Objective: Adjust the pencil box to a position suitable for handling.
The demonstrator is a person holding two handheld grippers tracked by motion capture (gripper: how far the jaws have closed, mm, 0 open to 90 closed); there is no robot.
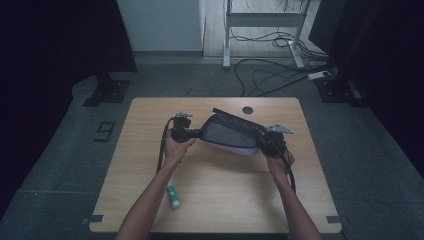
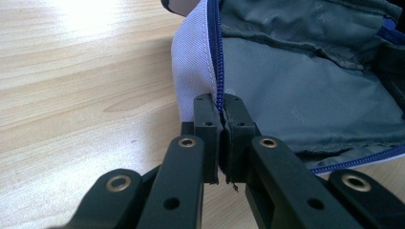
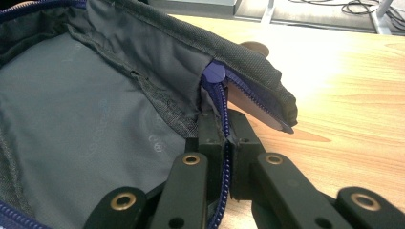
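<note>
An open pouch [image 1: 231,134] with white outside, grey lining and blue zipper lies mid-table, held stretched between both grippers. My left gripper [image 1: 196,134] is shut on the pouch's left zipper edge; in the left gripper view the jaws [image 2: 221,107] pinch the blue zipper tape beside the white fabric [image 2: 191,62]. My right gripper [image 1: 264,141] is shut on the pouch's right end; in the right gripper view it [image 3: 224,129] clamps the zipper tape below the blue zipper end [image 3: 213,74]. The grey lining [image 3: 81,114] gapes open and looks bare inside.
A glue stick with a green cap [image 1: 173,195] lies near the front left of the wooden table [image 1: 215,200]. A round cable hole [image 1: 247,110] sits at the table's far edge. Beyond stand a desk frame and floor cables [image 1: 280,65].
</note>
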